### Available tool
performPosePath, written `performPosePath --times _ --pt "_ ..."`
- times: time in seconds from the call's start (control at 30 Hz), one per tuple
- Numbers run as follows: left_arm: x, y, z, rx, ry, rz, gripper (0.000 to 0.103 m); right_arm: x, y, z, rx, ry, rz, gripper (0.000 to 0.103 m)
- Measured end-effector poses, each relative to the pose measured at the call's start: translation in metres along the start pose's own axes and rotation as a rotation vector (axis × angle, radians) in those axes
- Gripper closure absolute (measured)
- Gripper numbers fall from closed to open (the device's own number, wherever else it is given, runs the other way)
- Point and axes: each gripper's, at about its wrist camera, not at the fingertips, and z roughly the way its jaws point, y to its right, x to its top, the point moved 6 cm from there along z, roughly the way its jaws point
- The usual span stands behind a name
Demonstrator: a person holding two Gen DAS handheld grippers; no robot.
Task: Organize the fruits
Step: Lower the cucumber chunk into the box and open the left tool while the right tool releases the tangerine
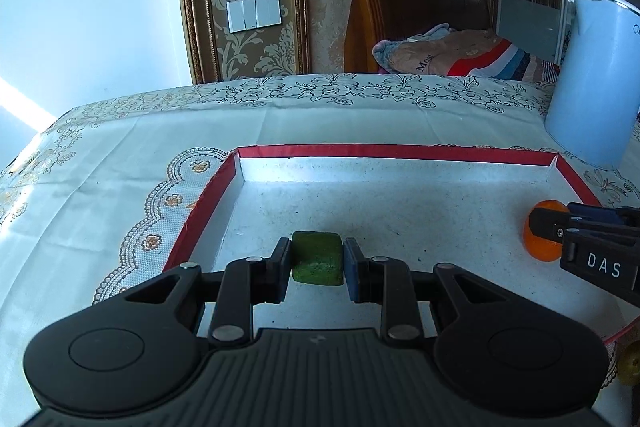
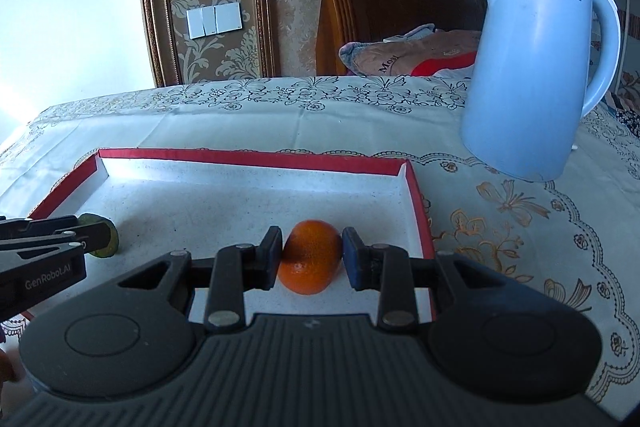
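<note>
A shallow red-rimmed box lid (image 1: 396, 151) with a white floor lies on the table. My left gripper (image 1: 317, 261) is shut on a green fruit (image 1: 317, 258) low over the lid's floor, left of middle. My right gripper (image 2: 311, 257) is shut on an orange (image 2: 310, 257) near the lid's right wall (image 2: 420, 211). In the left wrist view the orange (image 1: 538, 235) and right gripper (image 1: 560, 227) show at the right edge. In the right wrist view the left gripper (image 2: 90, 231) and the green fruit (image 2: 108, 241) show at the left.
A pale blue electric kettle (image 2: 528, 75) stands on the patterned tablecloth (image 1: 100, 179) just beyond the lid's right far corner. A yellowish round object (image 1: 630, 365) peeks in at the lower right of the left wrist view. A bed headboard (image 1: 412, 7) stands behind the table.
</note>
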Motion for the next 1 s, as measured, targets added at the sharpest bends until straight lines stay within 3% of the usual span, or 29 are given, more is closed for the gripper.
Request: performPosePath --times 0.73,0.8,1.0 --pt "0.0037 0.0016 0.0043 0.022 0.006 -0.003 0.076 0.0047 -0.004 0.004 -0.008 0.008 -0.012 0.071" --pt "0.004 -0.0001 0.0037 0.015 0.002 -0.018 0.076 0.0051 -0.0039 0.0024 -0.005 0.012 -0.011 0.063" --pt "0.0029 0.0007 0.0039 0.023 0.005 -0.011 0.076 0.0064 -0.0042 0.0004 -0.006 0.013 -0.011 0.056"
